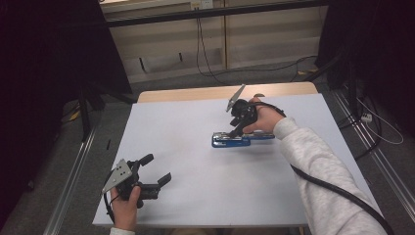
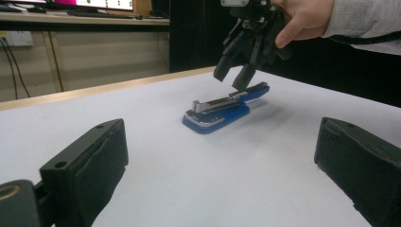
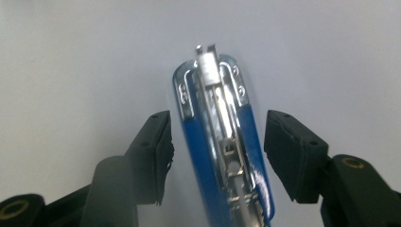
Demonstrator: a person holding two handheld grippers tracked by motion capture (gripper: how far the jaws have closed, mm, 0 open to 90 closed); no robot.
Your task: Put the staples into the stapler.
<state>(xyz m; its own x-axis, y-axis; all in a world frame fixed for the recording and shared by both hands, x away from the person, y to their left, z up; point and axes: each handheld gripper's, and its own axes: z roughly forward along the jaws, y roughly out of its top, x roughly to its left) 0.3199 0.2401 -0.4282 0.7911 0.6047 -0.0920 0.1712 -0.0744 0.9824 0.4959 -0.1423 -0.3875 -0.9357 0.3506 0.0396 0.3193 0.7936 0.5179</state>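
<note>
Near us, our left gripper [image 1: 155,169] rests w/ jaws spread, empty. Mid-table [image 1: 195,196], blue stapler [image 1: 242,140] lies flat; our right gripper [image 3: 215,156] hovers over it, jaws apart, not pinching. No readable writing.

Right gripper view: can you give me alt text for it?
A blue stapler with a metal staple channel lies on the white table, running away from the camera between the right gripper's two black jaws. The jaws stand open on either side, not pressing on it.
</note>
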